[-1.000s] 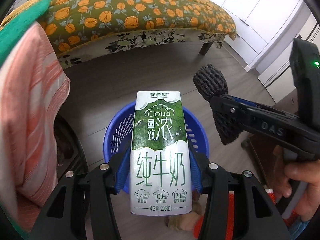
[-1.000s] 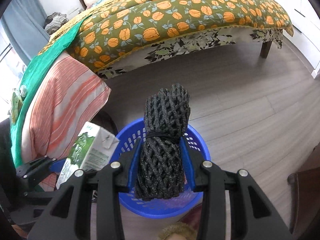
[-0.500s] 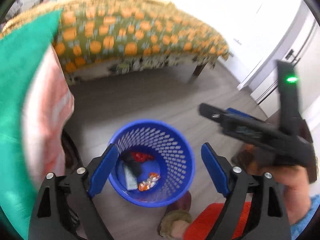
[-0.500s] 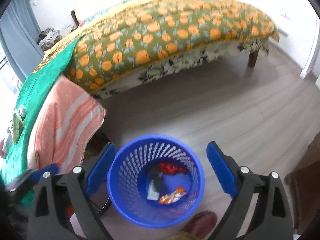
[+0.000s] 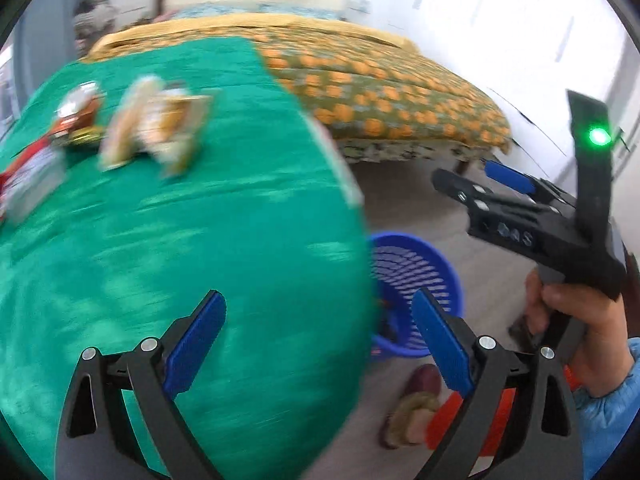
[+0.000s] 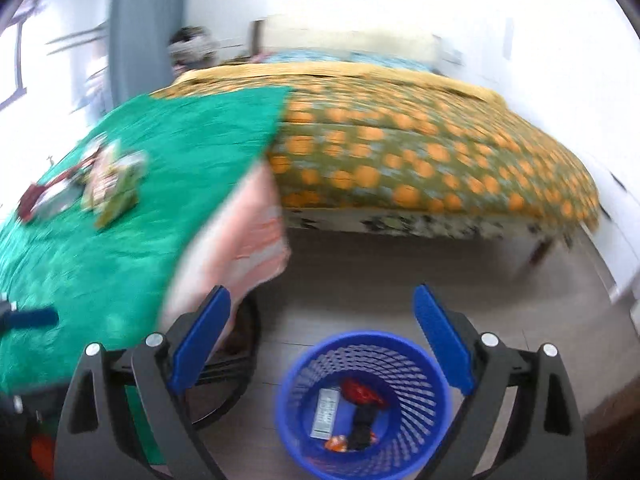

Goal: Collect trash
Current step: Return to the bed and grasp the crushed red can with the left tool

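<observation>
Trash [image 6: 347, 416] is seen lying at the bottom of the blue basket [image 6: 288, 392], below and between the spread fingers of the right gripper [image 6: 322, 338]: a white carton, a red wrapper, a dark lump and something orange, all softened by blur. Nothing is held by that gripper; its jaws stand wide apart and empty. More litter [image 5: 154, 128] is spread on the green cloth [image 5: 200, 248], far ahead and to the left of the left gripper [image 5: 316, 346], but it is smeared too badly for single pieces to be told apart. The left gripper's jaws are opening, with only cloth and floor seen between them. From the left wrist view the basket is half hidden behind the cloth's edge, just ahead of the right-hand finger, and its contents cannot be made out. The right gripper is seen there from the side, gripped by a hand [image 5: 576, 320] whose sleeve is cut off by the frame. A slipper [image 5: 412, 404] is partly covered by the gripper's finger.
</observation>
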Action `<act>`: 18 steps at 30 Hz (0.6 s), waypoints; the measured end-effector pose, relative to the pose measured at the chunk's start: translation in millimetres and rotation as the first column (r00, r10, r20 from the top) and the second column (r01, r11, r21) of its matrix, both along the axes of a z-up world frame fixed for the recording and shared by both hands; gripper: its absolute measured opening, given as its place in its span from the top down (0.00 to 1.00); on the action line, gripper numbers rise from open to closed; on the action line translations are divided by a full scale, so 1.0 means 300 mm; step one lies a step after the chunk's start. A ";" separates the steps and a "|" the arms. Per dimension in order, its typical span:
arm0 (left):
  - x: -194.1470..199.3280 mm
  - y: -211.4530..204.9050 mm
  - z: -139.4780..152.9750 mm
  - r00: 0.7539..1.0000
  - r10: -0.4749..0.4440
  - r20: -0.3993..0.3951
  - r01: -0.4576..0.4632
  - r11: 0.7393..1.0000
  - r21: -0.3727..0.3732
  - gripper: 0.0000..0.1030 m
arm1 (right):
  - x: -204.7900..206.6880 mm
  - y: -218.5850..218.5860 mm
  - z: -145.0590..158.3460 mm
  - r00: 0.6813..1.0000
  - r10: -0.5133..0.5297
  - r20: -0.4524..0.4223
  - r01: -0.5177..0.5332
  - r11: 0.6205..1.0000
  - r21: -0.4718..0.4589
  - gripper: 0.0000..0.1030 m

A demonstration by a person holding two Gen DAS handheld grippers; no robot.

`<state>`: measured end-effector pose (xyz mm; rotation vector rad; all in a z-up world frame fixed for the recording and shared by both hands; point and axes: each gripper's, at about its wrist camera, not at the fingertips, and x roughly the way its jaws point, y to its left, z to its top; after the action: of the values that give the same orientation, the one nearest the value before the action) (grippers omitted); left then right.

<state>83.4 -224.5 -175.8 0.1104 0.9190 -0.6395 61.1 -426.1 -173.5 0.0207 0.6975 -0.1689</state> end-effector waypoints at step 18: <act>0.200 0.825 0.021 0.951 0.301 0.066 -0.307 0.946 0.102 0.09 | 0.175 0.726 0.021 0.936 0.340 -0.087 -0.327 0.935 0.135 0.12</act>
<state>143.3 23.1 -169.5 0.0811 0.9009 -0.2969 113.5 -208.2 -167.3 0.0064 0.8089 0.2006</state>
